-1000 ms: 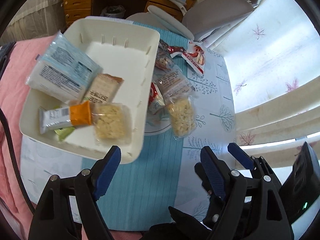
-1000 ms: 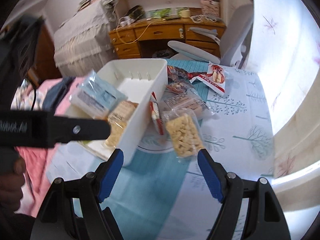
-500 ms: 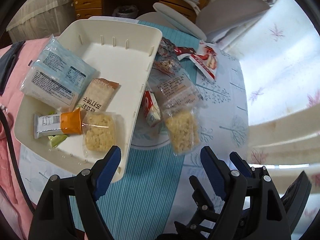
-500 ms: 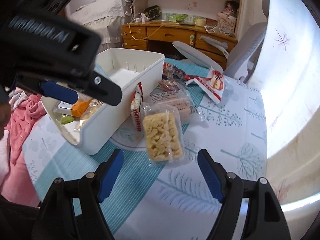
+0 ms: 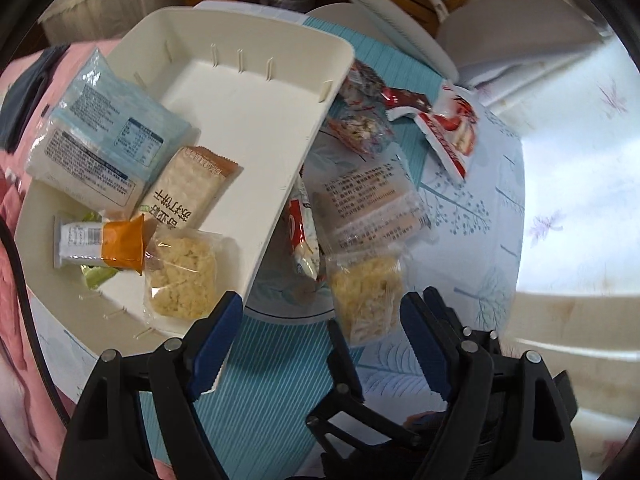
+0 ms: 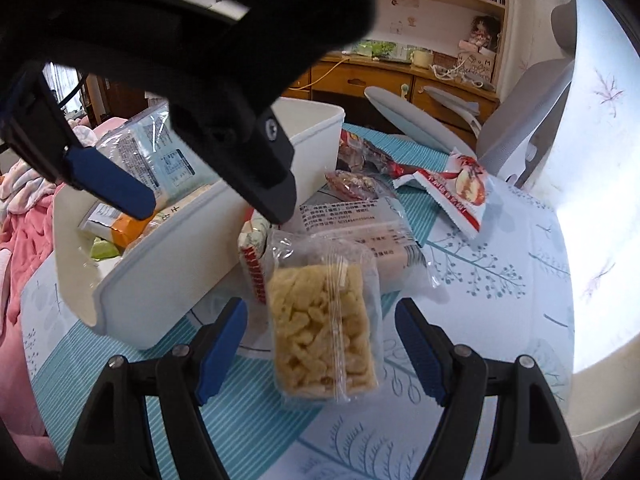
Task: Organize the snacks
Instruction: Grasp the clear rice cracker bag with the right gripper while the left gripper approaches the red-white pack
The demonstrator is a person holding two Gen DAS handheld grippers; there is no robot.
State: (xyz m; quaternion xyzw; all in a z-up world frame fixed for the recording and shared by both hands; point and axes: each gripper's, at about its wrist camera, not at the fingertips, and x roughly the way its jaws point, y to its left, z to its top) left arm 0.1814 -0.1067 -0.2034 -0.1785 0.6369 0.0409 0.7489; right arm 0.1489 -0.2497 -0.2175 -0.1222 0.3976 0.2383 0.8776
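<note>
A white tray [image 5: 248,112] on the blue patterned tablecloth holds a light blue pack [image 5: 100,136], a cracker pack [image 5: 192,184], an orange-and-white bar [image 5: 100,240] and a yellow puffed-snack pack [image 5: 184,272]. To the tray's right lies a second yellow puffed-snack pack [image 5: 364,300] [image 6: 324,332]. My right gripper [image 6: 320,320] hangs open low over it, a finger on each side, apart from it. My left gripper [image 5: 320,308] hovers above, its jaws closing slightly with nothing between them. Its fingers [image 6: 272,184] fill the upper left of the right wrist view.
More loose snacks lie beyond the pack: a label-printed clear pack [image 6: 360,224], a small red pack [image 6: 254,264], a nut pack [image 6: 356,184] and a red-and-white pack [image 6: 460,192]. A grey chair [image 5: 512,36] and a wooden desk [image 6: 400,76] stand behind. A pink blanket [image 5: 12,280] lies left.
Both grippers have sunk toward the table and closed in on the loose yellow pack. The left gripper has swung into the right wrist view and looms larger.
</note>
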